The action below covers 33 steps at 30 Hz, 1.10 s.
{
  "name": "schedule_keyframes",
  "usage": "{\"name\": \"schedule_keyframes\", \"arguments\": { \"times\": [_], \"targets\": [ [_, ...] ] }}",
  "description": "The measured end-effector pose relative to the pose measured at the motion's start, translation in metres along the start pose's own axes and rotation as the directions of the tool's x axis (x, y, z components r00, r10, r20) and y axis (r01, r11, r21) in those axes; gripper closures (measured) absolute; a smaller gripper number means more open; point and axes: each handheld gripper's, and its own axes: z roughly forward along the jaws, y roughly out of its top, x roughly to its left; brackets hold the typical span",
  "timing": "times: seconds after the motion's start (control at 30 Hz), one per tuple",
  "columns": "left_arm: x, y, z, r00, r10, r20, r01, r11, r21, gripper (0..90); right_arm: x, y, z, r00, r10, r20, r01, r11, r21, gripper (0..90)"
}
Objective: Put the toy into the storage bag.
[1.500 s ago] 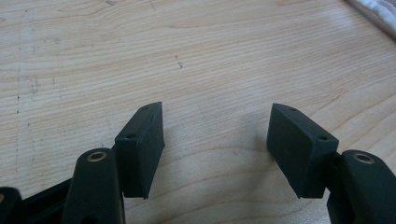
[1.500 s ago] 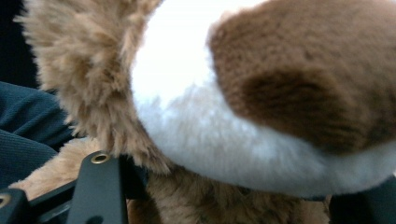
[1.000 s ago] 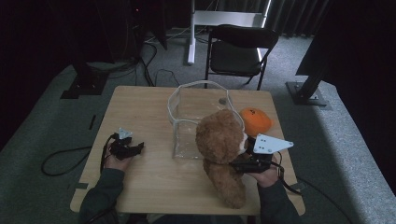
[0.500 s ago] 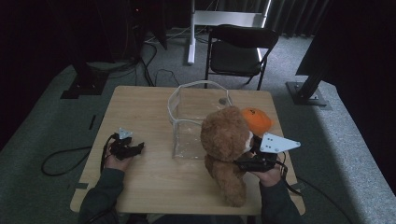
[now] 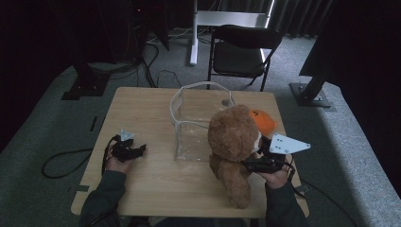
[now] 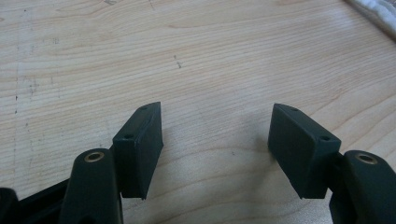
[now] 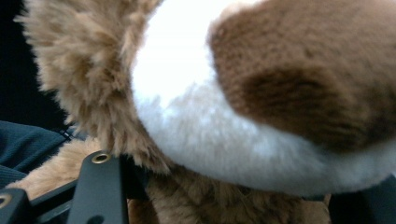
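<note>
Right tongs (image 5: 249, 163) clamp the brown teddy bear (image 5: 235, 142) at its neck, holding it at five o'clock on the table (image 5: 142, 101), beside the clear bag (image 5: 194, 118); left tongs (image 5: 140, 150) rest open at eight o'clock. Bagging seems not yet done

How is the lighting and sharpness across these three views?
High view: dim, dark surroundings, soft detail on the teddy bear. Left gripper view: bright, wood grain of the table crisp. Right gripper view: teddy bear too close, its fur blurred, white muzzle patch glaring.

Studio lab, black curtains (image 5: 42, 33), floor cables (image 5: 61, 163)
</note>
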Motion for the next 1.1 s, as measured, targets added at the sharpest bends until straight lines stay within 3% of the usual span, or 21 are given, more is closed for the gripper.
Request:
{"name": "schedule_keyframes", "arguments": {
  "times": [0.57, 1.1],
  "targets": [
    [0.000, 0.000, 0.000, 1.0000, 0.003, 0.002, -0.003, 1.0000, 0.000, 36.2, -0.002, 0.009, -0.011, 0.9998, -0.011, 0.014, 0.012, 0.999, -0.037, 36.8],
    [-0.001, 0.000, 0.000, 1.0000, 0.004, 0.004, -0.004, 1.0000, -0.001, 36.5, -0.009, 0.019, -0.025, 0.9982, -0.014, 0.059, 0.019, 0.997, -0.075, 36.9]
  ]
}}
